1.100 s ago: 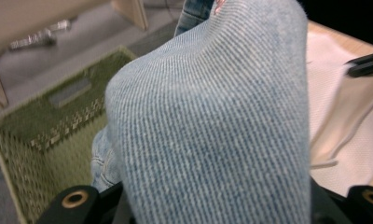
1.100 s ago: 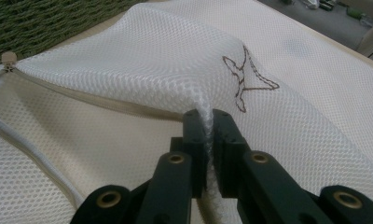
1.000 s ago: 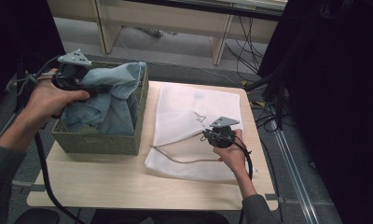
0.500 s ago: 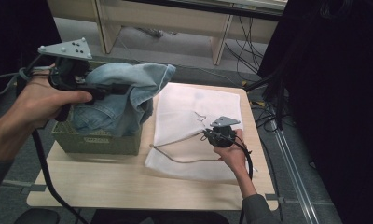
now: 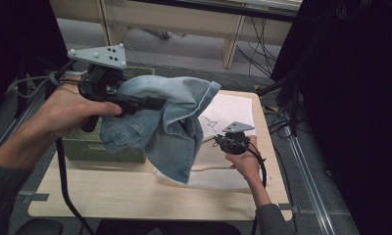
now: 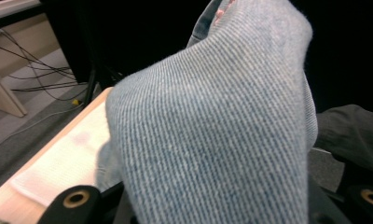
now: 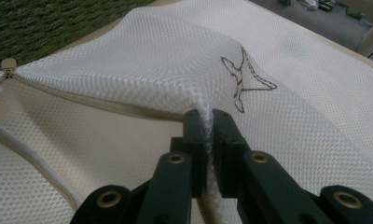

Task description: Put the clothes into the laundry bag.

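Lifted out of the green bin (image 5: 106,149) at the tabletop's left edge, the jeans (image 5: 169,127) now hang clamped in the left gripper (image 5: 152,103), just left of the mesh bag (image 5: 228,110), whose top layer the right gripper (image 7: 204,126) pinches up.

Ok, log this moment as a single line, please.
left gripper: shut on denim garment, lifted above green bin | right gripper: shut on mesh bag, top layer pinched up

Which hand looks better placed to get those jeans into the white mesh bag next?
Left. The left gripper already holds the jeans lifted beside the mesh bag, while the right gripper is pinching the bag's top layer up.
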A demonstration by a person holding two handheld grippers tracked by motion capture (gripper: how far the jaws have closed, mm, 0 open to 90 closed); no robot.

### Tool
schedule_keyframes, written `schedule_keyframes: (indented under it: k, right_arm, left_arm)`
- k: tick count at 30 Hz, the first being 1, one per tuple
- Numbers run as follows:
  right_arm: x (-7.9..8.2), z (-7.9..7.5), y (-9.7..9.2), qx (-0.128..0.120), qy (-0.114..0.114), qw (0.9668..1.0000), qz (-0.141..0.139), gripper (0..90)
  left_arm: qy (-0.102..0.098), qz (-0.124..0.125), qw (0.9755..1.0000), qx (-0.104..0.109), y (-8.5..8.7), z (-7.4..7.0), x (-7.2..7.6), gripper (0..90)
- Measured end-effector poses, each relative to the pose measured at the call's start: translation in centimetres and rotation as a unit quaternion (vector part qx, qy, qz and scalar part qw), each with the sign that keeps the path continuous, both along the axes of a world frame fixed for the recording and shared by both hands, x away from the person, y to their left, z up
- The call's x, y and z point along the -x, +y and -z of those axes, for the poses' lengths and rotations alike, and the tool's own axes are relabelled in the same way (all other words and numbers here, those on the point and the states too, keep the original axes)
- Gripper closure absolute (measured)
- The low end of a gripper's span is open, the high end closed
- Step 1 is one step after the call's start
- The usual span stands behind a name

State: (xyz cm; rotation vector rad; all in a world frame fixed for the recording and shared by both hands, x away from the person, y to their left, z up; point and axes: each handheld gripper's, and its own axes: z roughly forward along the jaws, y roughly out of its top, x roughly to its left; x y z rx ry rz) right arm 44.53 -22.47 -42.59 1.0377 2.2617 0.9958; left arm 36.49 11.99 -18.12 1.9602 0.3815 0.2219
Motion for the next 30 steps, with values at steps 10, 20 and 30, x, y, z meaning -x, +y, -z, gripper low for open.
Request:
schedule_keyframes:
  k: [10,20,30]
  right_arm:
    - [-0.1,-0.3,-0.3,-0.002,-0.009,0.9999,-0.009,86.0]
    - [-0.2,-0.4,-0.5,-0.027,-0.016,0.9995,-0.003,86.7]
    - [-0.1,-0.4,-0.5,-0.018,-0.020,0.9996,-0.012,86.8]
  left_arm:
    - [0.028,0.034,0.9990,-0.013,-3.4,5.0,-0.9,70.7]
    - [0.078,0.034,0.9941,-0.067,-8.1,18.6,-3.2,70.2]
    - [0.120,0.044,0.9846,-0.119,-11.0,23.7,-4.0,69.8]
